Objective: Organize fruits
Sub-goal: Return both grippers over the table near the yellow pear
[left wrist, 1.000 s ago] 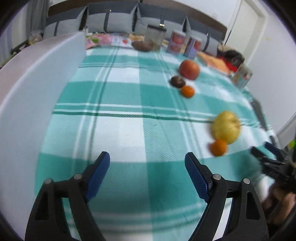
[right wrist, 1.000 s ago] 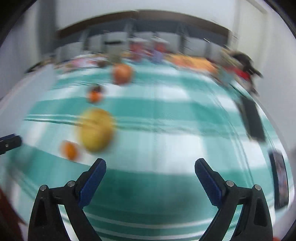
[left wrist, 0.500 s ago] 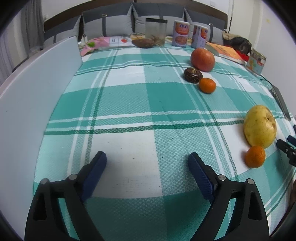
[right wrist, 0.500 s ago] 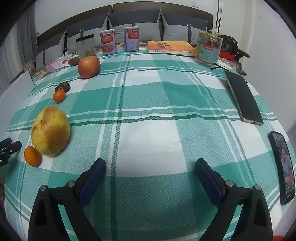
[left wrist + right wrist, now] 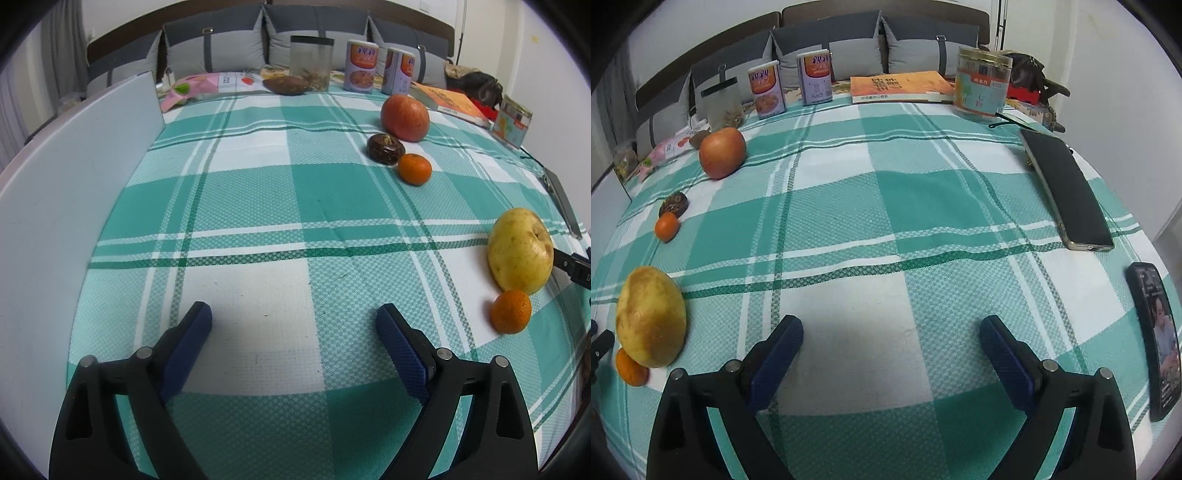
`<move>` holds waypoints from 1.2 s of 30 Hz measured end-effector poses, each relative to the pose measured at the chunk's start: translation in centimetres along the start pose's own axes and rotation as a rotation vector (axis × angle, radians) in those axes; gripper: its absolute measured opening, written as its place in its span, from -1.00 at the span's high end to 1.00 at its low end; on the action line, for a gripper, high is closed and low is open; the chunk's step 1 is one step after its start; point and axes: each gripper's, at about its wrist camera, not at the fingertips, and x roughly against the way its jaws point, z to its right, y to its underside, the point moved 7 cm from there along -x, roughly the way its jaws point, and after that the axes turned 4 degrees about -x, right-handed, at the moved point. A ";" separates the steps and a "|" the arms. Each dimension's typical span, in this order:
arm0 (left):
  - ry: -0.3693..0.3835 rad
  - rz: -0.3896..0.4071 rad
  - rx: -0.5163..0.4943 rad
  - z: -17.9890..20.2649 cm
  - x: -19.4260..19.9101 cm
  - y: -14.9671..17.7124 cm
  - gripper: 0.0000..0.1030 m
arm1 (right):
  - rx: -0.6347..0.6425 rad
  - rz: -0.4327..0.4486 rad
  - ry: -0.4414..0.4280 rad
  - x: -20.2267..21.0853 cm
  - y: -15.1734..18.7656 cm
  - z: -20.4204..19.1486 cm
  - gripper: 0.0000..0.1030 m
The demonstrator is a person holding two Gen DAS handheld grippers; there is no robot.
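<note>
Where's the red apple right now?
In the left wrist view the red apple sits far right on the checked cloth, just behind the dark brown fruit and a tangerine.

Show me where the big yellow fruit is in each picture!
Left wrist view: the big yellow fruit sits at the far right edge.
Right wrist view: it sits at the far left edge.
Shared landmark: the small orange right beside it in both views.
</note>
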 end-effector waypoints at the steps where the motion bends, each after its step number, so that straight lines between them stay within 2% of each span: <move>1: 0.000 0.000 0.000 0.0 0.0 0.0 -0.79 | 0.004 -0.005 -0.003 -0.1 0.0 -0.1 -0.90; 5: 0.000 0.000 0.001 0.0 0.0 0.0 -0.79 | 0.006 -0.018 -0.016 -0.4 0.1 -0.2 -0.99; 36: 0.000 0.000 0.003 0.0 0.0 0.0 -0.79 | 0.008 -0.018 -0.016 -0.4 0.0 -0.2 -0.99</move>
